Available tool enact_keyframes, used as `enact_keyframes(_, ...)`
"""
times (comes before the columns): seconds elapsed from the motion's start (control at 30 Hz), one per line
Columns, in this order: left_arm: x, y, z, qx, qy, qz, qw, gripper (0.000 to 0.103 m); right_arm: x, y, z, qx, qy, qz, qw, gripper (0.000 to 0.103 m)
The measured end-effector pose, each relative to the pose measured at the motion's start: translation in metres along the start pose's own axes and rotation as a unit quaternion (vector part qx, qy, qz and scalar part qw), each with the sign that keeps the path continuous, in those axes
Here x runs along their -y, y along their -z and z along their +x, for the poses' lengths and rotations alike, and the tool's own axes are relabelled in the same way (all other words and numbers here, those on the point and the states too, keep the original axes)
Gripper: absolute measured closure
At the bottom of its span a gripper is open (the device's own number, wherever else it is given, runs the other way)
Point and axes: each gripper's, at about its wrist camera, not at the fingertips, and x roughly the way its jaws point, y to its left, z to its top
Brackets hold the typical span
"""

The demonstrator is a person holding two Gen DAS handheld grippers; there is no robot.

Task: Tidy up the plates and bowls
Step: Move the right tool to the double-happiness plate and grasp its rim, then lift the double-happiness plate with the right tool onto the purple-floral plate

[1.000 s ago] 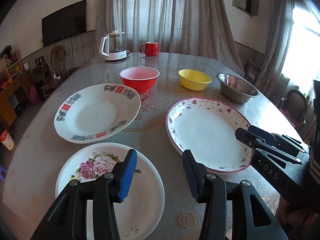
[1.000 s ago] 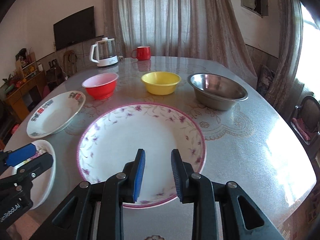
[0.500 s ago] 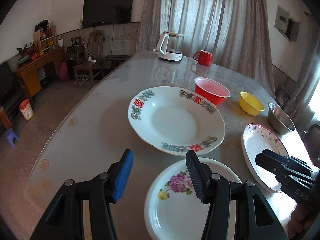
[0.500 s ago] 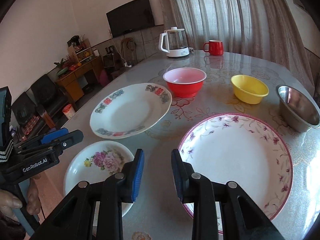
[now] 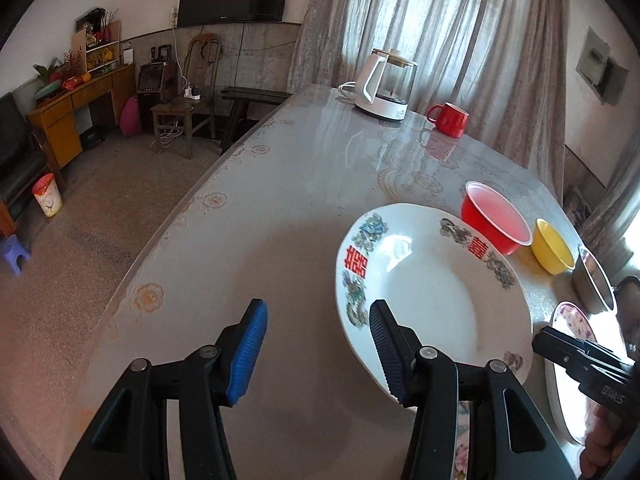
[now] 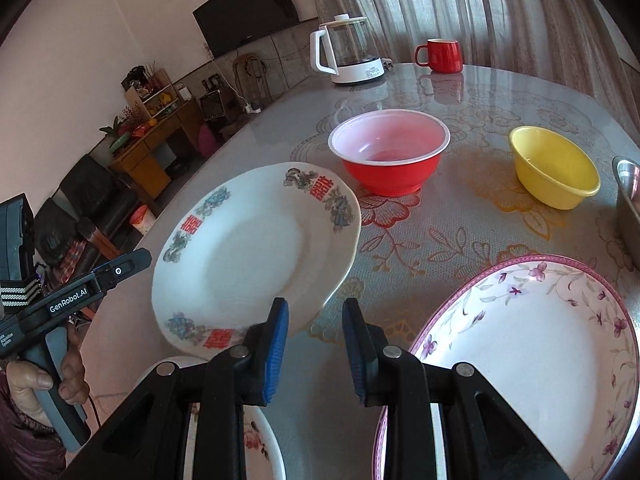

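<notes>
My left gripper [image 5: 316, 348] is open over bare table; its jaws are closing a little with nothing between them. Its right finger overlaps the near rim of a white plate with red characters [image 5: 432, 292]. My right gripper [image 6: 316, 344] is open with a narrow gap and holds nothing. It hovers between that plate [image 6: 248, 256] and a purple-rimmed floral plate [image 6: 532, 352]. A rose-patterned plate [image 6: 260, 440] lies mostly hidden under it. Farther back stand a red bowl [image 6: 388, 160], a yellow bowl [image 6: 552, 168] and a steel bowl [image 6: 628, 200].
A glass kettle [image 6: 348, 52] and a red mug [image 6: 440, 54] stand at the table's far end. The table edge [image 5: 160, 240] curves along the left, with floor, a small chair and a desk beyond. A person's hand [image 6: 40, 384] holds the left gripper [image 6: 132, 260].
Both grippers have swung left. The left one left the rose plate for bare table beside the red-character plate. The right one moved off the purple-rimmed plate toward the red-character plate.
</notes>
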Motion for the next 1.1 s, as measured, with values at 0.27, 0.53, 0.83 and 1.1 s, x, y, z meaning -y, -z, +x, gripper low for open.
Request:
enact_keyframes(0.27, -0.006, -0.018, 0.038, -0.021, 0.035, -0.007, 0.9992, 0.049, 0.006, -0.013, 0.026, -0.021, 0.005, 0.014, 1.000, 0.076)
enact_keyframes(0.53, 0.007, -0.027, 0.064, -0.048, 0.084, 0.002, 0.9953, 0.074, 0.002, -0.017, 0.045, -0.031, 0.005, 0.005, 1.000, 0.075)
enact_keyframes(0.83, 0.008, -0.022, 0.055, -0.047, 0.088, 0.004, 0.9950, 0.077, 0.000, -0.017, 0.050, -0.035, -0.001, 0.005, 0.999, 0.075)
enact_keyframes(1.1, 0.016, -0.011, 0.040, -0.045, 0.100, 0.033, 0.9934, 0.080, 0.005, -0.015, 0.039, -0.014, 0.002, 0.003, 1.000, 0.076)
